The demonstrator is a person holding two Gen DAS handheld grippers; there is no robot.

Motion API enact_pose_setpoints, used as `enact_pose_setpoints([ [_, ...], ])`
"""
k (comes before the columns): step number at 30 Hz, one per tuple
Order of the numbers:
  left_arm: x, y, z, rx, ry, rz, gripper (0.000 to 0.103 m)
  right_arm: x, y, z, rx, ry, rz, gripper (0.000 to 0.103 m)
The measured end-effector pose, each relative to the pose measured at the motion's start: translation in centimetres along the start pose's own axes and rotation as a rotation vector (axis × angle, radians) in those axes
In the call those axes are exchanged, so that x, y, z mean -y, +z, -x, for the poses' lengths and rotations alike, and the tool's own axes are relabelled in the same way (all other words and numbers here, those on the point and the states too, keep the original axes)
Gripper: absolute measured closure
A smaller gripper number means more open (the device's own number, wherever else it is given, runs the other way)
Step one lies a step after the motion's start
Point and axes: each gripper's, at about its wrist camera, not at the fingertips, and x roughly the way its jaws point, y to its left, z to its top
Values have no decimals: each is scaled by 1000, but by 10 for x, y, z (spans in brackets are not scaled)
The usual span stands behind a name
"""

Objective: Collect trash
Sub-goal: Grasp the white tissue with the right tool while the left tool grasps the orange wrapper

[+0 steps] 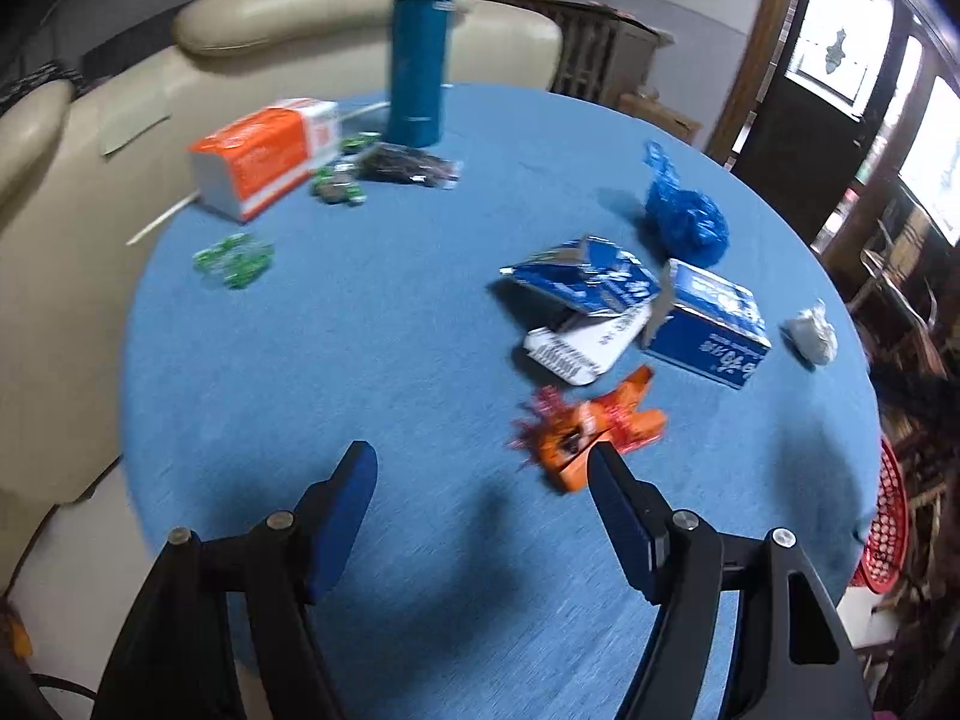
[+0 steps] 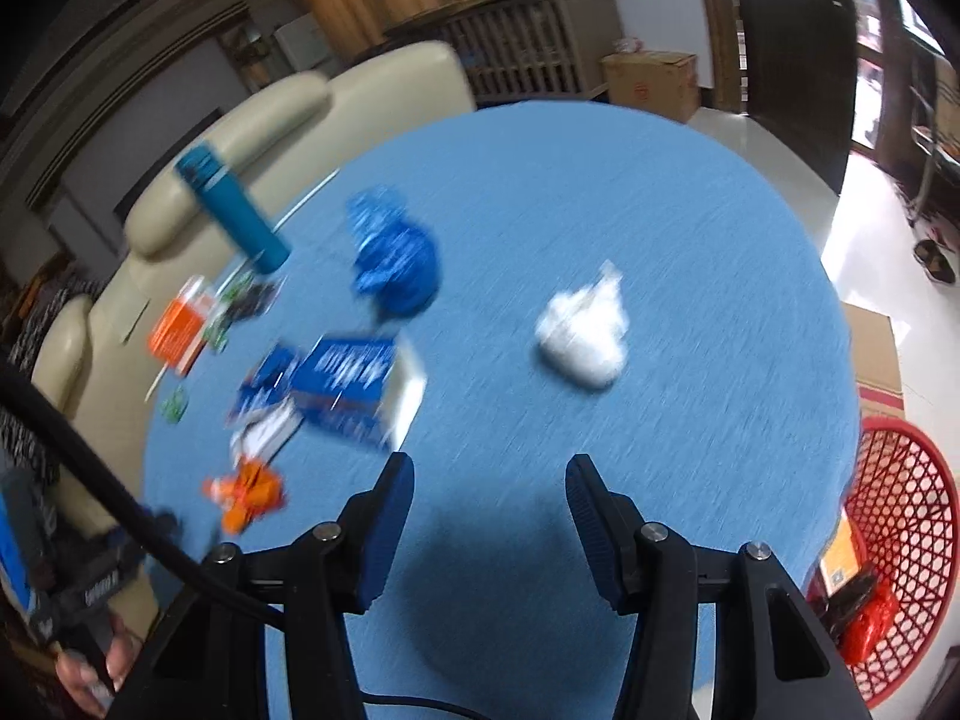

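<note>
The left tool [image 1: 483, 468] hangs over the round blue bench [image 1: 360, 360] with its two fingers spread wide and nothing between them. Its right finger [image 1: 621, 516] sits just beside an orange wrapper [image 1: 591, 429] lying on the cloth; whether they touch cannot be told through the blur. Beyond the wrapper lie torn blue cartons [image 1: 630, 300], a crumpled blue bag [image 1: 684, 216] and a white paper wad [image 1: 810, 333] near the bench's right edge. At the far side stand a teal bottle [image 1: 417, 54], an orange and white box [image 1: 264, 156], a dark packet [image 1: 408, 165] and scattered green wrappers [image 1: 234, 258].

The right tool [image 2: 489, 474] is likewise wide open and empty, held above bare cloth. The white paper wad [image 2: 582, 336] lies ahead of it, well apart from the fingers, and the blue cartons [image 2: 348, 384] lie near its left finger [image 2: 384, 528]. A red basket [image 2: 900, 540] sits on the floor beside the bench, with some rubbish in it.
</note>
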Motion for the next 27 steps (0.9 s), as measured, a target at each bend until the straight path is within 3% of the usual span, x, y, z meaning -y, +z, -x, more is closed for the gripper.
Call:
enact_pose_setpoints([
  [6,12,14,-28,-53,-127,-55,30,21,36,-32,15,-60,-46,47],
  [12,21,17,-57,-112,-164,-72,30,35,57,-70,-17,-118,-68,58],
  [14,23,15,-63,-126,-180,-68,30,37,59,-79,-31,-100,-86,62],
  [17,26,13,-64,-109,-184,-83,31,29,59,-81,-18,-112,-54,65],
  [19,30,13,-65,-101,-178,-93,39,22,57,-83,-22,-124,-15,65],
  [21,33,12,-65,-104,-188,-95,61,21,55,-82,-15,-128,0,67],
  [24,37,8,-64,-117,-207,-95,73,25,51,-76,-9,-107,-24,70],
  [27,39,1,-57,-114,-204,-90,74,28,46,-66,-3,-84,-37,79],
])
